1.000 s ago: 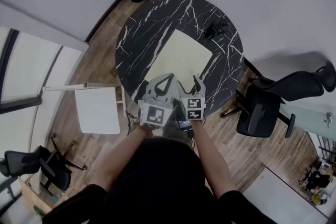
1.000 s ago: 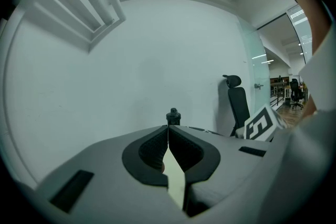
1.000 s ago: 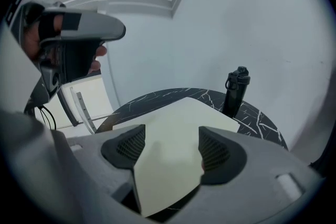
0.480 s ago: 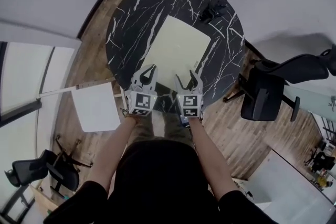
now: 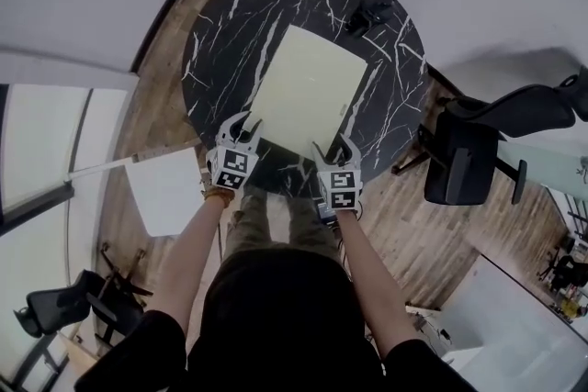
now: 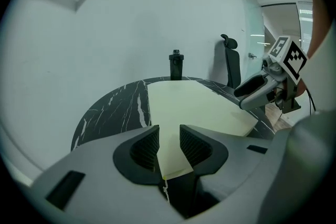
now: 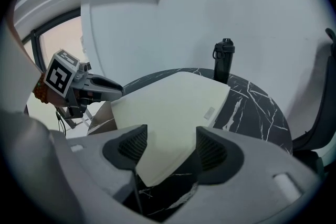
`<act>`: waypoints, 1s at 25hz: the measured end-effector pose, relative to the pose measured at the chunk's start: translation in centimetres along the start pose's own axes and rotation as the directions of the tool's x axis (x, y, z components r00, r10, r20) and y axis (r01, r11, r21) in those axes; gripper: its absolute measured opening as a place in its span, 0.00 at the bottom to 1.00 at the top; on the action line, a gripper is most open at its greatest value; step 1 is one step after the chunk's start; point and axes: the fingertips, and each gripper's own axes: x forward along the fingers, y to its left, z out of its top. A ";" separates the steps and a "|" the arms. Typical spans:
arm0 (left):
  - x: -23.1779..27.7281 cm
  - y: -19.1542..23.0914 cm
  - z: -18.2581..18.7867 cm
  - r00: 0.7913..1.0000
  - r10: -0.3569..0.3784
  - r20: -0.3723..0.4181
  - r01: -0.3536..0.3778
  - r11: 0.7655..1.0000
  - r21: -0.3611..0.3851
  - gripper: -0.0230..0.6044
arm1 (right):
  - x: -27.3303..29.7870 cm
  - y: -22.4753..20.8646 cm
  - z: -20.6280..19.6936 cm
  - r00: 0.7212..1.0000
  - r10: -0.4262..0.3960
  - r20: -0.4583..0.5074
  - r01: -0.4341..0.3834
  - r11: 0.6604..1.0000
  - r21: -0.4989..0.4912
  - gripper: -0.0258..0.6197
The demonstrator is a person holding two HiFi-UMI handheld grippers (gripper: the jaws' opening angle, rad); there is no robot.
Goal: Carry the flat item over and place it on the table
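The sheet [image 5: 308, 92] lies flat on the surface [image 5: 220, 41]. Its near corners sit between the spread jaws of the left gripper [image 5: 243, 120] and right gripper [image 5: 333, 145]. Both have just been opening, likely releasing it now that it rests there.

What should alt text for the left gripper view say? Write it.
The left gripper's fingers, just opened, stand apart around a corner of a pale sheet on a black marble table; a dark bottle stands at its far edge.
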 end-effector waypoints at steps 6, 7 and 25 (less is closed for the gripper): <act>0.9 -0.3 -1.7 0.998 -0.047 -0.050 0.044 0.998 -0.050 0.28 | 1.4 0.8 -2.1 0.995 0.054 -0.081 -0.050 0.998 0.049 0.49; 0.9 -0.5 -1.7 0.998 -0.041 -0.047 0.038 0.998 -0.060 0.28 | 1.4 0.7 -2.2 0.995 0.058 -0.085 -0.054 0.998 0.045 0.49; -1.4 -2.5 -0.8 0.997 0.082 -0.006 -0.082 0.993 -0.090 0.27 | 0.6 -0.5 -0.9 0.995 0.094 -0.034 -0.097 0.991 -0.090 0.49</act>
